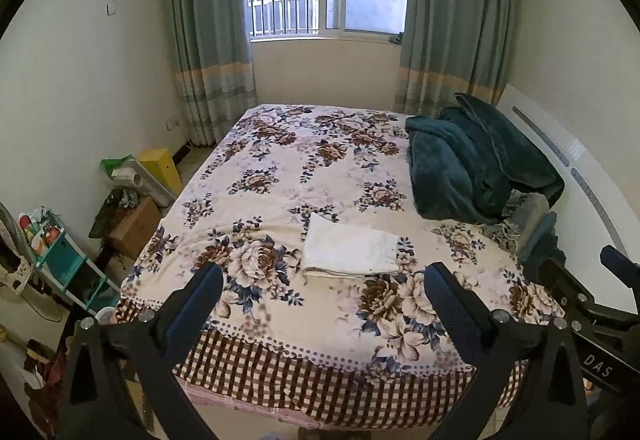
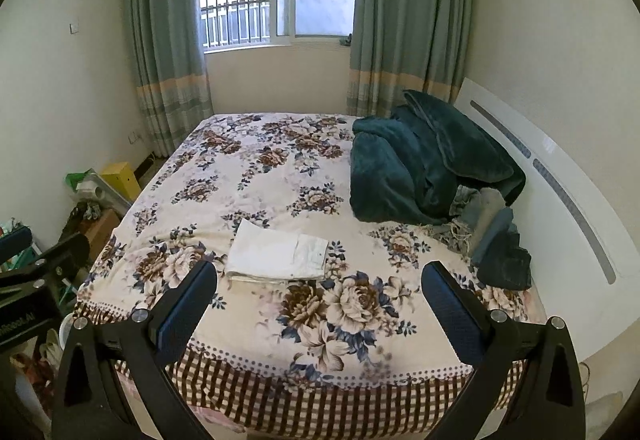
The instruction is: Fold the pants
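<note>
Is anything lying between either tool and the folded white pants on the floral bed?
Nothing visible: only bare floral bedspread lies between the open left tool, the open right tool and the folded white pants.

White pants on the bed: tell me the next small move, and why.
Probably none on the white pants: they already lie as a compact folded rectangle on the bedspread. Both tongs, left and right, are open, empty and back over the bed's near edge. I would move the right toward the dark pile by the headboard.
</note>
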`<state>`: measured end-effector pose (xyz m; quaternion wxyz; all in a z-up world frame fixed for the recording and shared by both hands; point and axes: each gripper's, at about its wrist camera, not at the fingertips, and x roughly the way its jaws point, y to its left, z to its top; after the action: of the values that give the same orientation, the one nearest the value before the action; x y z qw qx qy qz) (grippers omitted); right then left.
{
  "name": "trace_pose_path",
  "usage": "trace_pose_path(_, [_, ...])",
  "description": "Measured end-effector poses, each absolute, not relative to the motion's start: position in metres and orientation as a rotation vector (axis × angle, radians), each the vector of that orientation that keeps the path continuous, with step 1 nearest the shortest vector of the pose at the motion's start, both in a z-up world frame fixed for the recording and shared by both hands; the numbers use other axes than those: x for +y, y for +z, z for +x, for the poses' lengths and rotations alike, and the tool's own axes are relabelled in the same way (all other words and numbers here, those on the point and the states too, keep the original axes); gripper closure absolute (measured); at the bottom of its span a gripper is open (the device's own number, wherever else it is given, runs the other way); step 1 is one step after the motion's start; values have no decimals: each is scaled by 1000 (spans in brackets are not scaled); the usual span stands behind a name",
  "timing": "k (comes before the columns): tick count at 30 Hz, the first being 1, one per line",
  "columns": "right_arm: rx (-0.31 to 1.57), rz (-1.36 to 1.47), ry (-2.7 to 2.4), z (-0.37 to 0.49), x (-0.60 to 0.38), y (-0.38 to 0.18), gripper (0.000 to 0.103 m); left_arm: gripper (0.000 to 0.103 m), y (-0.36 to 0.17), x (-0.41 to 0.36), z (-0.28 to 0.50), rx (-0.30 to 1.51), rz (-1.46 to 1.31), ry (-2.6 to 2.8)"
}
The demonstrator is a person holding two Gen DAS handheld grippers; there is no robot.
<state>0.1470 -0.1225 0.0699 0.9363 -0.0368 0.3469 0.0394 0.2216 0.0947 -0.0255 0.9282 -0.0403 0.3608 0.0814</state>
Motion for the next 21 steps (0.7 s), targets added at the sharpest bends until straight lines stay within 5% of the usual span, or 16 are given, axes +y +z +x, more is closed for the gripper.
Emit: trace_pose_path(21, [709, -77, 74, 169, -109, 63, 0, 0, -25, 98, 226, 738, -65, 170])
